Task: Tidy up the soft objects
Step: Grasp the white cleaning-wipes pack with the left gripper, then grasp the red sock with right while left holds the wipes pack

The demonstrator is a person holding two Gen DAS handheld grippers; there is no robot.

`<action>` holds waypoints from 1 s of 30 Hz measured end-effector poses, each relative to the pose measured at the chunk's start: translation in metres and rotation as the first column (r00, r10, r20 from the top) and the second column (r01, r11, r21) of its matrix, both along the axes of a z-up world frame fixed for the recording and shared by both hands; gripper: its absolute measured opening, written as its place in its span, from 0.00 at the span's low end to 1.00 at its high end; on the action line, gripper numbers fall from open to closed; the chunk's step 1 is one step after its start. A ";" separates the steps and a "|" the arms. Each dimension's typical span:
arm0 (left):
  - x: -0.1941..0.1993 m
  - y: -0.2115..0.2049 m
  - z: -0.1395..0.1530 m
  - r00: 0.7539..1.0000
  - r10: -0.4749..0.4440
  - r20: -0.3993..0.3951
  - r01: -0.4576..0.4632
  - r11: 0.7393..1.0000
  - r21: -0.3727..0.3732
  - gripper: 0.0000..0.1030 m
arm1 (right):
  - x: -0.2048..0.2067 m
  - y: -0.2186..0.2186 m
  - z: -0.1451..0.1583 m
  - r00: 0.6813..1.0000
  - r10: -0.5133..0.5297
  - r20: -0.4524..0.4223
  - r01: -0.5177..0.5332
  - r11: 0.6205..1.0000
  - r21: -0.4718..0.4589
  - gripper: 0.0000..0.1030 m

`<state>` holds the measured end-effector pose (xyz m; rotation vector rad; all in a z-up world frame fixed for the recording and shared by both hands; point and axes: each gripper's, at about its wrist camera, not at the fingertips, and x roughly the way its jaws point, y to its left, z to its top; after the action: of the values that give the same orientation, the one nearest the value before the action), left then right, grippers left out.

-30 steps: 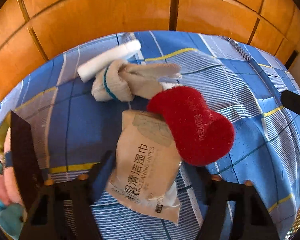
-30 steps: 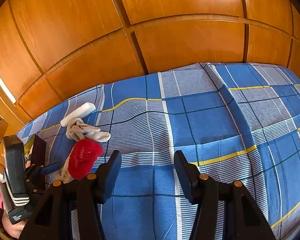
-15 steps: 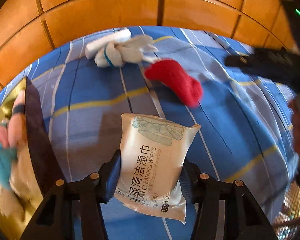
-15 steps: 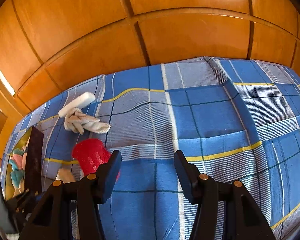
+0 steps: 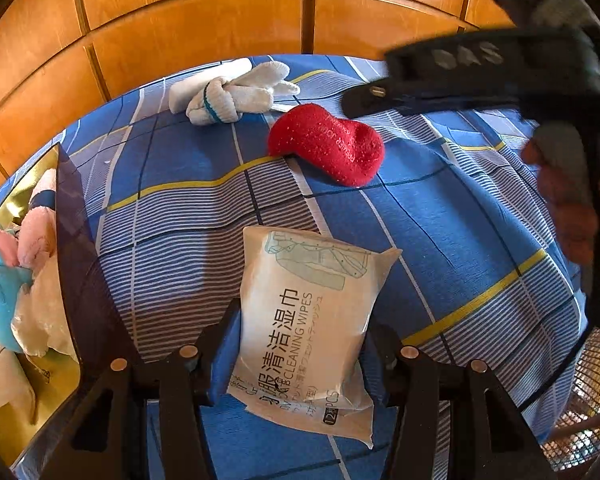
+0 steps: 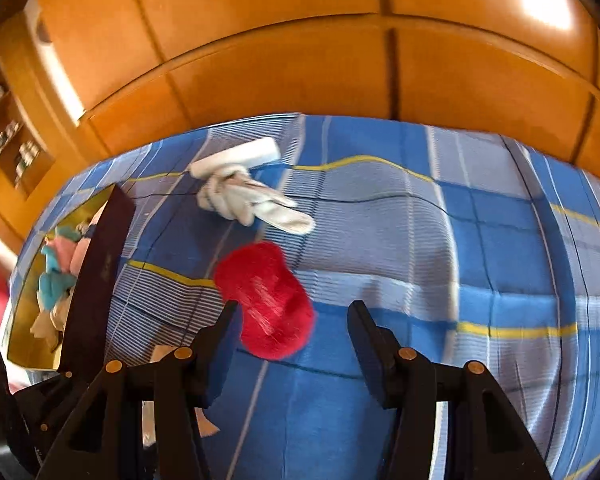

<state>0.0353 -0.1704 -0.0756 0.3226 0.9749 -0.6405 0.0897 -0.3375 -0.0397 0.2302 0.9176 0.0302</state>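
Wipes first: your left gripper [image 5: 300,344] is clamped on the beige soft pack of cleaning wipes [image 5: 304,320], both pads pressed against its lower sides, the pack's top pointing toward twelve o'clock over the blue checked bedsheet [image 5: 188,160].

From your left wrist view, the red fuzzy heart-shaped pad [image 5: 328,146] lies on the sheet at about twelve o'clock from the pack, well apart from it. The white knitted glove with a teal cuff band [image 5: 236,94] sits at eleven o'clock of the red pad, touching a white rolled cloth [image 5: 208,84] behind it. At nine o'clock stands the dark-walled box with a gold lining [image 5: 76,216], holding pink, light blue and cream soft things. Only this view shows your right hand [image 5: 568,200] and the side of its tool at two o'clock.

Your right wrist view is blurred. Your right gripper [image 6: 292,312] has its jaws apart and opening; the red pad [image 6: 266,296] lies on the sheet just ahead of the left fingertip [image 6: 230,316], not pressed by either pad. This view alone shows wooden shelves [image 6: 8,128] at ten o'clock; the wipes pack shows only as a pale sliver behind the left finger.
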 end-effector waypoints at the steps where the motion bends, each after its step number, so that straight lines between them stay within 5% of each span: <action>1: -0.001 0.000 0.000 1.000 0.000 0.004 0.000 1.000 -0.001 0.53 | 0.005 0.004 0.001 1.000 0.020 -0.003 -0.020 1.000 -0.008 0.59; 14: 0.001 0.004 -0.001 1.000 0.018 -0.002 -0.018 0.999 -0.031 0.54 | 0.061 0.042 -0.025 0.970 0.176 -0.167 -0.199 0.971 -0.130 0.57; 17: 0.002 0.003 -0.002 1.000 0.019 0.003 -0.019 0.999 -0.032 0.54 | 0.057 0.040 -0.029 0.966 0.186 -0.181 -0.209 0.971 -0.115 0.33; 19: 0.002 0.003 -0.002 1.000 0.020 0.006 -0.020 0.999 -0.033 0.54 | 0.049 0.038 -0.025 0.972 0.168 -0.163 -0.190 0.973 -0.132 0.27; 24: -0.001 0.001 -0.001 1.000 0.022 0.010 -0.022 0.999 -0.027 0.53 | 0.013 0.025 -0.015 0.987 0.110 -0.116 -0.120 0.989 -0.082 0.26; 30: -0.011 0.002 0.008 0.999 0.020 0.028 -0.020 1.000 -0.018 0.52 | -0.014 0.022 -0.037 0.989 0.079 -0.129 -0.092 0.991 -0.101 0.27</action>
<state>0.0246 -0.1686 -0.0674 0.3052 0.9442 -0.6246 0.0759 -0.3154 -0.0768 0.0939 1.0500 0.0462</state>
